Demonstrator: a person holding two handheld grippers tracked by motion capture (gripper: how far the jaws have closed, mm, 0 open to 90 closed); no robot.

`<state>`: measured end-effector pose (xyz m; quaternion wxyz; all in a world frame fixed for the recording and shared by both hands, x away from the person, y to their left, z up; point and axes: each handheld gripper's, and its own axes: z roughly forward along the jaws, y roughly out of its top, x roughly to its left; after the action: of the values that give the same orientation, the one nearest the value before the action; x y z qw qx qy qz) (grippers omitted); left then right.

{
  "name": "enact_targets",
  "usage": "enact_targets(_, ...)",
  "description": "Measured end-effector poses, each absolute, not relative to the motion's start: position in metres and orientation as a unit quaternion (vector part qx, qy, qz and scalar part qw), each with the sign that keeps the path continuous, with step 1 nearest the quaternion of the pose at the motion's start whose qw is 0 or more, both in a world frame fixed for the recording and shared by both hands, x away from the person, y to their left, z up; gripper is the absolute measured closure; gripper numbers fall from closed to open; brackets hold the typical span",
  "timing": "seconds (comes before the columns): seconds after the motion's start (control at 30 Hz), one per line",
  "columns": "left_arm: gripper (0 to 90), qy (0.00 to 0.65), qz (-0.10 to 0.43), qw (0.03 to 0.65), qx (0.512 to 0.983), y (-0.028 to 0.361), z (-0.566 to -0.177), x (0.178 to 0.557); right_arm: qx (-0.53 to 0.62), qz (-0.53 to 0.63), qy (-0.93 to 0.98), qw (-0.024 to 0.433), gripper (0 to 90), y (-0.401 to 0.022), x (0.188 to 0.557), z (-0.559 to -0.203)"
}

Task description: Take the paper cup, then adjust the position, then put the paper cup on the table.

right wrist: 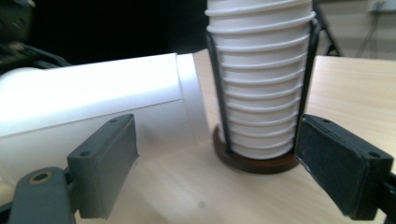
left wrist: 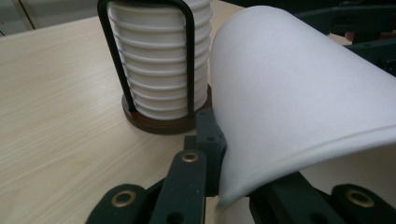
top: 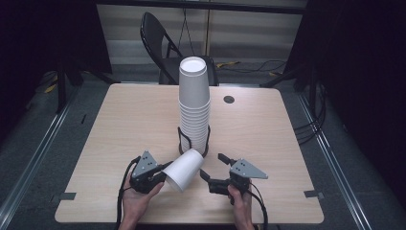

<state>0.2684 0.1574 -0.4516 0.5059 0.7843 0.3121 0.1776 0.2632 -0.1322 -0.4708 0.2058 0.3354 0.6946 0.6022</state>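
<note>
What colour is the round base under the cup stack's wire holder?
Dark brown round base, clearest in the right gripper view.

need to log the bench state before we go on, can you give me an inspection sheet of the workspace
surface: light wood table, bare apart from the job's things; a small dark round cap sits in the top near the far edge
job's things: tall stack of white paper cups upright in a black wire holder on a brown base; one loose cup lying tilted, gripped at its rim
clutter: nothing seen
grippers: left gripper shut on the loose cup's rim; right gripper open, holding nothing
cables: one black cable trails from each gripper; more lie on the floor
surroundings: folding chair behind the table, dark room
</note>
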Motion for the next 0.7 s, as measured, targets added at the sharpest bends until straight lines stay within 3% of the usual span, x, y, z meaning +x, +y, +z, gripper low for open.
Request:
enact_targets(0.47,86.3,0.313,0.156,0.481,0.804,0.158,-0.445,0.276,0.24,0.522,0.768,0.284,13.5,-0.117,0.254,-0.474)
enact_targets(0.57,86.3,0.311,0.148,0.479,0.808,0.156,-0.445,0.278,0.203,0.49,0.785,0.321,13.5,-0.115,0.251,-0.474)
enact_targets(0.7,86.3,0.312,0.144,0.472,0.812,0.155,-0.444,0.28,0.182,0.481,0.792,0.33,13.5,-0.113,0.249,-0.473)
